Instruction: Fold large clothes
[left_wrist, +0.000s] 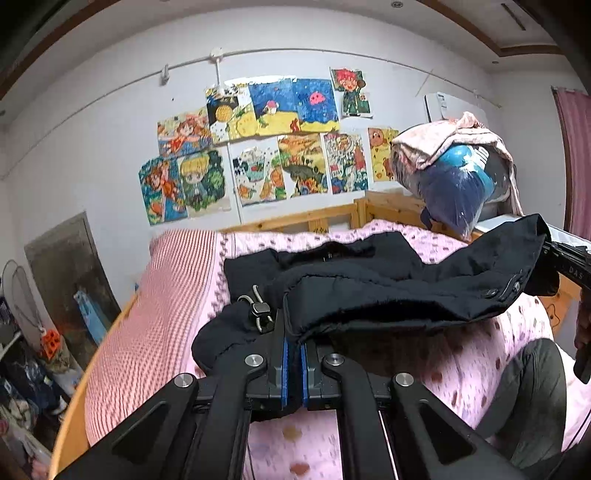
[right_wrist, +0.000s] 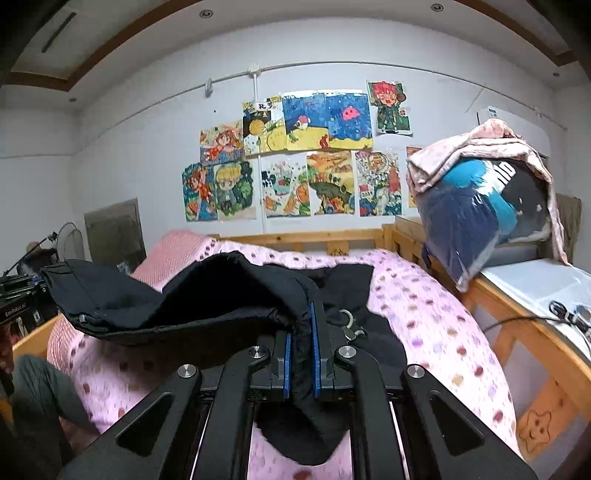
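A large black jacket (left_wrist: 388, 291) with a drawcord toggle (left_wrist: 259, 309) is held partly above the pink dotted bedspread (left_wrist: 461, 354); its far part still lies on the bed. My left gripper (left_wrist: 294, 343) is shut on one edge of it. At the right edge of the left wrist view, my right gripper (left_wrist: 565, 258) holds the other end higher up. In the right wrist view the jacket (right_wrist: 184, 299) stretches off to the left, and my right gripper (right_wrist: 301, 332) is shut on black fabric that hangs down between its blue pads (right_wrist: 317, 354). My left gripper (right_wrist: 18, 295) shows at the far left.
A wooden bed frame (right_wrist: 306, 236) borders the bed against a wall covered in drawings. A pink striped blanket (left_wrist: 166, 314) lies on the left side. A bagged bundle under a pink cloth (right_wrist: 480, 206) sits at right above a white surface with cables (right_wrist: 546, 291). A person's trouser leg (left_wrist: 532, 387) is close.
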